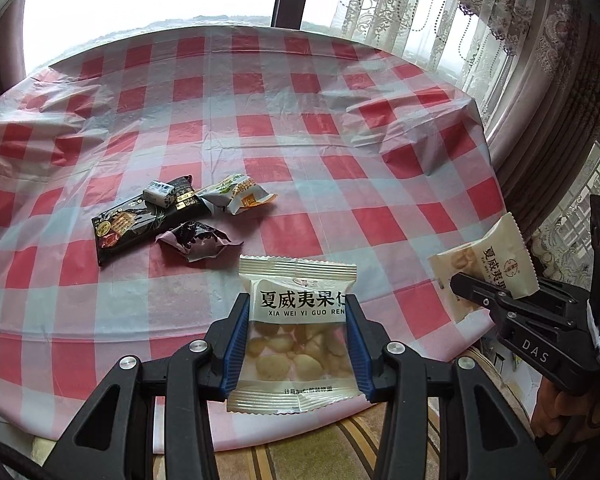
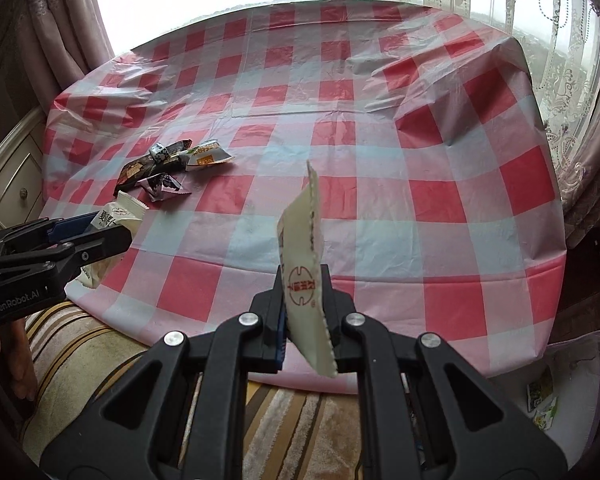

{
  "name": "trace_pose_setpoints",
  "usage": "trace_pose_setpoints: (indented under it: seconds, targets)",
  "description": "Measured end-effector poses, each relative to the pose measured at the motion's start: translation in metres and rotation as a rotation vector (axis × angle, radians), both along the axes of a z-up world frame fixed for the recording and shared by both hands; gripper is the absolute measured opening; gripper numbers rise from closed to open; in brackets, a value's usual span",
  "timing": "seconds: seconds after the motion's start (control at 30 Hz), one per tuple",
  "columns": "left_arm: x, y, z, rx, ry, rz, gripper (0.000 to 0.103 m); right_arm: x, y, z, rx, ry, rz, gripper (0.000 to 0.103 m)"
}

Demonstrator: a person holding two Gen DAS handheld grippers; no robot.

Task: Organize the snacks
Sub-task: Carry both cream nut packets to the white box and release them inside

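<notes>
Right now our left gripper is clamped across the sides of a cream nut packet, its clear window of pale kernels facing up between the blue pads, held in the air over the near edge of the table. Our right gripper is pinched tight on a second cream packet, gripped flat face to face so that we see it edge-on, standing up from the jaws. Both packets hang above the red-and-white checked tablecloth. Farther out on the cloth, to the left, lies a small heap of snacks: a long black bar wrapper, a small grey candy resting on it, a crumpled dark wrapper and a white-and-orange packet touching the bar's far end.
</notes>
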State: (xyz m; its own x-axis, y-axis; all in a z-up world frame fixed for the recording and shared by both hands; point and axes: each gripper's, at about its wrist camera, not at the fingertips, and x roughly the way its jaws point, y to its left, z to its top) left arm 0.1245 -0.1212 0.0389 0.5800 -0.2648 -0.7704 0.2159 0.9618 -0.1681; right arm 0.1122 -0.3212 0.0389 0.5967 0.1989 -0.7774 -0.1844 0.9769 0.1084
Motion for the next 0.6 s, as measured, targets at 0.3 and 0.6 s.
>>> trace_pose_setpoints:
  seconds: [0.3, 0.6]
  targets:
    - [-0.015, -0.049, 0.008, 0.012, -0.009, -0.108, 0.046, -0.028, -0.039, 0.007, 0.005, -0.016, -0.071, 0.014]
    - [-0.031, -0.099, 0.011, 0.01, -0.004, -0.224, 0.046, -0.054, -0.092, 0.009, -0.006, -0.017, -0.19, 0.014]
